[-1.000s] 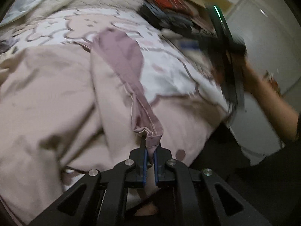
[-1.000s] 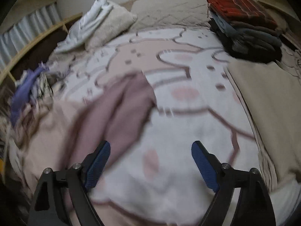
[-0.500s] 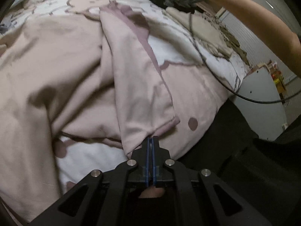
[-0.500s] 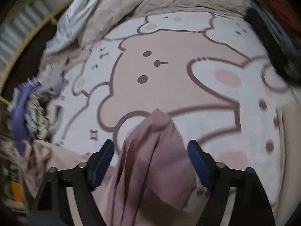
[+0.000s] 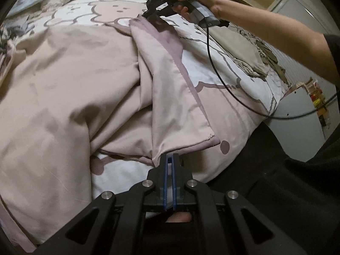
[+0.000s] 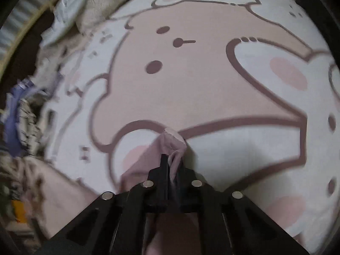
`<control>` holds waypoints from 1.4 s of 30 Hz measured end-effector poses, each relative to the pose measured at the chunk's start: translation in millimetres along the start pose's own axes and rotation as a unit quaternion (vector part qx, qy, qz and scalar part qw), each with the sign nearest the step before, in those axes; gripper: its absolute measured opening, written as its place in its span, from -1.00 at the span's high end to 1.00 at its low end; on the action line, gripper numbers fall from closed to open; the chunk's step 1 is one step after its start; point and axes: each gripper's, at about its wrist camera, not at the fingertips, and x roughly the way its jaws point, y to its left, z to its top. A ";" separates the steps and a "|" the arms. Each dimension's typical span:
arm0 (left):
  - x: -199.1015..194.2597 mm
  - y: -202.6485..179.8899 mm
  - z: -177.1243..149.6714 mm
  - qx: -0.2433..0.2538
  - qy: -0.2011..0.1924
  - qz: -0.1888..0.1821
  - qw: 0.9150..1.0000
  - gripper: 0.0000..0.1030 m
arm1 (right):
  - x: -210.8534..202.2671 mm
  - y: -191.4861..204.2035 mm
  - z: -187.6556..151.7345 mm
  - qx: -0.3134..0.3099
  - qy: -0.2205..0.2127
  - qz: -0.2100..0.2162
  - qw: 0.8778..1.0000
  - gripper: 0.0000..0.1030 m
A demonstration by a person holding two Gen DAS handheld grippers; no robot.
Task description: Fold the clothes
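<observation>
I am working over a bed (image 5: 214,72) covered by a white spread printed with big beige cartoon animals outlined in brown. A pale pink garment (image 5: 63,80) lies spread and rumpled across its near part, one long strip reaching toward the middle. A beige folded cloth (image 5: 240,48) lies on the right side. At the head end I see a fluffy cream pillow (image 6: 102,4), and mixed purple and patterned clothes (image 6: 19,116) are heaped at the left edge.

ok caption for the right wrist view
Right gripper shut on a corner of the pink garment over the cartoon bedspread.
</observation>
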 end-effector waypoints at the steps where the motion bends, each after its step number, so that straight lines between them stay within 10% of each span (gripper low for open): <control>1: -1.6 -3.9 0.3 0.016 -0.004 0.010 1.000 0.37 | -8.5 -6.0 -3.1 0.012 -0.012 0.006 1.000 0.89; 3: -7.1 -14.7 -0.7 0.062 -0.021 0.037 0.997 -0.11 | -25.6 -18.0 -9.4 0.035 -0.036 0.017 0.999 0.89; 10: -4.4 -63.9 -9.3 0.237 -0.075 0.133 0.959 -0.12 | -76.8 -58.0 -27.7 0.108 -0.107 0.045 0.987 0.89; 17: 29.5 -84.5 -28.3 0.373 -0.072 0.233 0.895 -0.12 | -67.4 -71.4 -39.1 0.151 -0.095 0.054 0.982 0.90; 22: 44.3 -83.5 -26.6 0.407 -0.053 0.246 0.878 -0.11 | -61.1 -76.0 -40.2 0.168 -0.085 0.060 0.980 0.90; 23: 45.4 -83.3 -24.0 0.405 -0.051 0.249 0.878 -0.07 | -60.2 -77.3 -40.4 0.171 -0.085 0.062 0.980 0.89; 26: 43.0 -81.4 -9.6 0.374 -0.052 0.255 0.890 0.89 | -60.7 -77.8 -42.7 0.168 -0.087 0.065 0.980 0.90; 29: 15.4 -61.9 21.0 0.261 -0.072 0.223 0.936 0.93 | -67.8 -75.6 -44.9 0.151 -0.094 0.063 0.982 0.90; 33: -33.7 -26.5 54.8 0.111 -0.114 0.194 0.968 0.95 | -101.1 -60.2 -48.5 0.086 -0.135 0.037 0.986 0.89; 37: -97.9 10.4 82.9 -0.001 -0.187 0.183 0.965 0.95 | -149.9 -43.3 -55.4 0.034 -0.196 0.012 0.980 0.89; 42: -172.2 40.7 120.3 -0.050 -0.280 0.224 0.932 0.95 | -229.3 -21.2 -62.6 -0.012 -0.293 -0.006 0.956 0.89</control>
